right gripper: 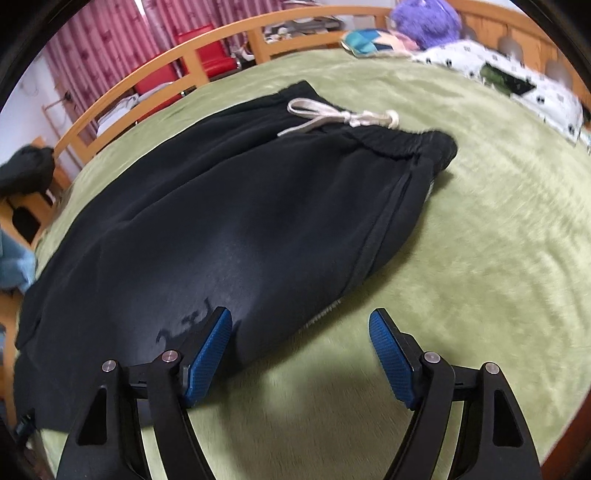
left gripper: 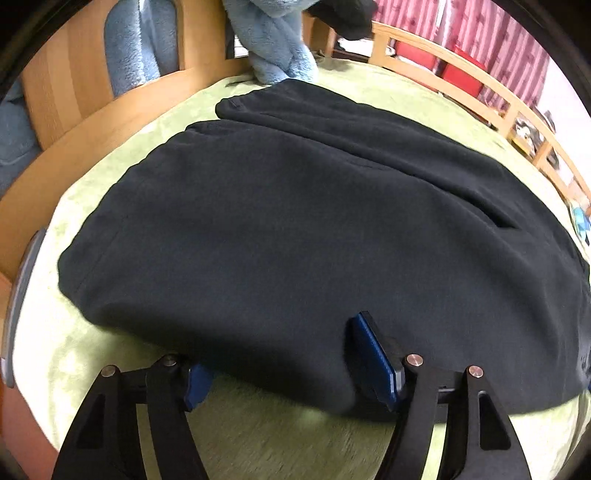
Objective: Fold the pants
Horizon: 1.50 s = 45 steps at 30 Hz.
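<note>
Left wrist camera low and close over black pants (left gripper: 295, 229), facing twelve o'clock toward wooden bed rail (left gripper: 461, 85), right wrist camera equally close, both sharing pants, green blanket (right gripper: 480, 258).

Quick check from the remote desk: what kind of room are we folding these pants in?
Most likely a bedroom. The black pants lie on a green fleecy bed cover ringed by a wooden bed rail. A purple plush toy and a patterned pillow sit at the far end, with pink curtains behind.
</note>
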### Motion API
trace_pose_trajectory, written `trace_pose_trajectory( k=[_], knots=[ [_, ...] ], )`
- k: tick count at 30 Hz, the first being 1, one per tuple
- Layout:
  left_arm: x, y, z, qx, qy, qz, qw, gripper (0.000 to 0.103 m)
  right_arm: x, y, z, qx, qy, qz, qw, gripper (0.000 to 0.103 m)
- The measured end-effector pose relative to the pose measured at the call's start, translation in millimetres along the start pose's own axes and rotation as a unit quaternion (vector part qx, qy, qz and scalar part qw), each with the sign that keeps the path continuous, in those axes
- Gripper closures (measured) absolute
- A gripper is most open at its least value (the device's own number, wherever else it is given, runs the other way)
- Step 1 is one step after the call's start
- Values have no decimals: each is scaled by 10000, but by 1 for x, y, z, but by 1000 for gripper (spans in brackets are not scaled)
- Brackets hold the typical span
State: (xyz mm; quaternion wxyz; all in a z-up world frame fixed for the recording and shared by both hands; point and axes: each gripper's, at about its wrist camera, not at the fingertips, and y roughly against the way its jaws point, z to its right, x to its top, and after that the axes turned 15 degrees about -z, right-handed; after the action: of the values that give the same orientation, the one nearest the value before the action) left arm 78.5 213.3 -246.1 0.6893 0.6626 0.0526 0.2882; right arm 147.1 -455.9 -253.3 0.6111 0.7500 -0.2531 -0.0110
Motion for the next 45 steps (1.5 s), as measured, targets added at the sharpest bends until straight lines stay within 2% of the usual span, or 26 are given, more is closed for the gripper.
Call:
trace_pose_trajectory(
  k=[2,3,4,5,6,7,9,11,18,21,28,32,37,39,40,41,42,43,45],
  knots=[
    [2,3,0,-43,167,-2,9999,35,5,-12,0,104,-80,-120,9998,27],
    [4,5,-2,-79,258,-6,9996,38,6,-13,-3,80,-77,-43,9999,31],
    [6,7,-4,-104,329,6,9994,54,7,-12,-6,92,9,18,10000,48],
    [10,10,-8,-84,433,25,9990,73,9,-12,-8,122,75,15,9999,59],
    [13,12,-12,-83,499,44,9987,81,10,-10,-10,173,137,25,9998,74],
    [17,16,-18,-170,570,82,9982,90,11,-7,-11,235,175,60,9996,80],
    [21,27,-29,-576,681,128,9959,92,14,2,-17,272,255,172,9992,83],
    [27,41,-31,-737,699,250,9945,92,17,14,-25,309,381,312,9983,84],
    [65,106,-10,-882,358,1068,9897,93,46,68,-53,648,657,790,9926,86],
    [93,121,8,-709,199,1336,9883,93,69,86,-67,741,790,944,9896,87],
    [159,119,48,-502,190,1786,9825,93,126,98,-103,712,956,1298,9843,88],
    [196,105,66,-533,284,1867,9806,93,166,83,-127,714,958,1409,9828,89],
    [238,76,95,-500,258,1927,9796,93,214,44,-145,750,743,1424,9842,89],
    [245,60,105,-512,184,1776,9826,91,225,18,-149,753,722,1270,9864,85],
    [246,52,111,-500,108,1678,9845,83,228,4,-150,732,745,1130,9881,76],
    [248,44,116,-363,72,1540,9874,65,231,-11,-152,652,763,946,9904,69],
    [248,38,121,-199,36,1426,9896,56,230,-25,-153,533,782,757,9926,52],
    [245,35,124,-136,-19,1401,9900,42,228,-34,-153,469,813,649,9935,45],
    [231,39,129,-174,-174,1480,9887,35,213,-42,-152,408,980,498,9931,45]
  ],
)
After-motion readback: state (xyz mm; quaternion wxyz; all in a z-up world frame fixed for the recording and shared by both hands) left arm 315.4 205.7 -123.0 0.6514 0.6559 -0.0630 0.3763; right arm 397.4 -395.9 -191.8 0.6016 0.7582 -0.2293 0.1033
